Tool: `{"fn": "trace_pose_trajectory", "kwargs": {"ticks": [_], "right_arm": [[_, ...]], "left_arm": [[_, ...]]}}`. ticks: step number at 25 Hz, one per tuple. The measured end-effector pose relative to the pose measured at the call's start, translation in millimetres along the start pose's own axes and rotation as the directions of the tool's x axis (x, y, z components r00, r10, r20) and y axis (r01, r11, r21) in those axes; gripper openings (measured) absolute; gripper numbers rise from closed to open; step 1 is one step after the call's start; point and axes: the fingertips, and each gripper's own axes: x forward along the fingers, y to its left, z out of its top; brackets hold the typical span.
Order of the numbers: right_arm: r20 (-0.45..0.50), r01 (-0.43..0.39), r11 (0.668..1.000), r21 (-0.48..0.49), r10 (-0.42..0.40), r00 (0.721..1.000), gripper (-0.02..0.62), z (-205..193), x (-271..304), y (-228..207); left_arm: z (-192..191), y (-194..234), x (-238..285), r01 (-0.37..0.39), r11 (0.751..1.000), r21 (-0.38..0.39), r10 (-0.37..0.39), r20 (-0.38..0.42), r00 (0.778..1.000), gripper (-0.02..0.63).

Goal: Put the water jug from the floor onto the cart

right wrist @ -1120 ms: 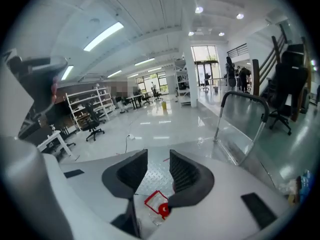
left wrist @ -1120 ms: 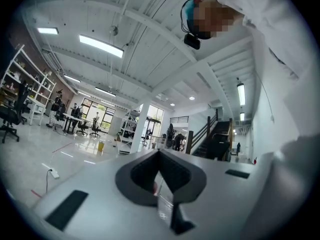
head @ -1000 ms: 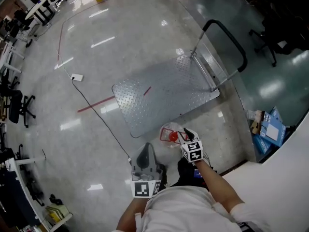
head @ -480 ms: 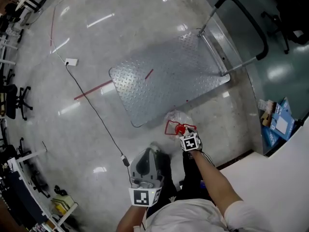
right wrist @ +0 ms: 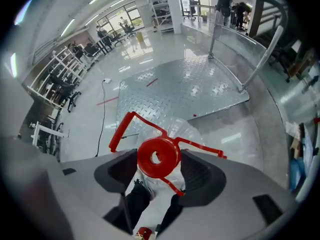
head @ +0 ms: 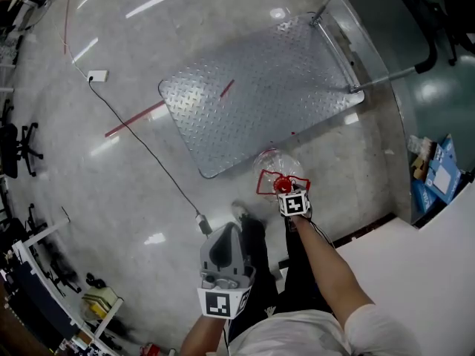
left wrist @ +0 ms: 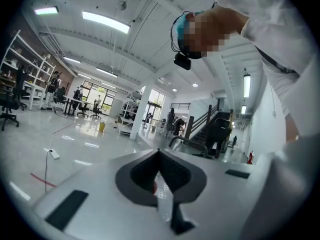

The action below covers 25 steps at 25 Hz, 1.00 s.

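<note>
The clear water jug (head: pixel 276 167) stands on the floor just off the near edge of the cart's steel deck (head: pixel 252 87). It has a red cap (right wrist: pixel 158 156) and a red wire handle (right wrist: pixel 124 127). My right gripper (head: pixel 284 192) points steeply down over the jug. The cap sits between my right gripper's (right wrist: pixel 160 160) opening jaws, and I see no pad pressing on it. My left gripper (head: pixel 225 230) hangs nearer to me, to the left of the jug, and holds nothing. In the left gripper view the left gripper's (left wrist: pixel 159 151) tips meet.
The cart's push handle (head: pixel 427 47) rises at its far right end. A black cable (head: pixel 148 150) runs across the floor from a white power strip (head: pixel 96 75). A red tape line (head: pixel 133 119) lies left of the deck. Blue boxes (head: pixel 438 180) sit at the right, and my legs (head: pixel 256 251) stand behind the jug.
My right gripper has dropped toward the jug, tipped downward and spread its jaws around the cap. The left gripper has sunk lower. The jug has not moved.
</note>
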Motion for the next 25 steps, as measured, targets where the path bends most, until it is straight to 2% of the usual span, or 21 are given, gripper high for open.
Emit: {"fn": "trace_pose_trajectory", "kwargs": {"ticks": [14,19,25], "right_arm": [[-0.031,0.013,1.000,0.016,-0.013,0.999,0.278,2.8,19.5,2.6],[-0.049,0.018,0.999,-0.047,-0.021,0.999,0.282,-0.2,13.0,8.1],[-0.037,0.017,0.988,-0.152,-0.023,0.999,0.281,13.5,-25.6,24.5]], "left_arm": [[-13.1,24.5,-5.9,-0.042,0.999,-0.024,0.041,-0.019,0.999,0.003],[-10.7,28.7,-7.3,-0.051,0.998,-0.028,0.051,-0.010,0.999,0.003],[19.2,36.5,-7.7,-0.064,0.997,-0.035,0.065,0.052,0.997,0.003]]}}
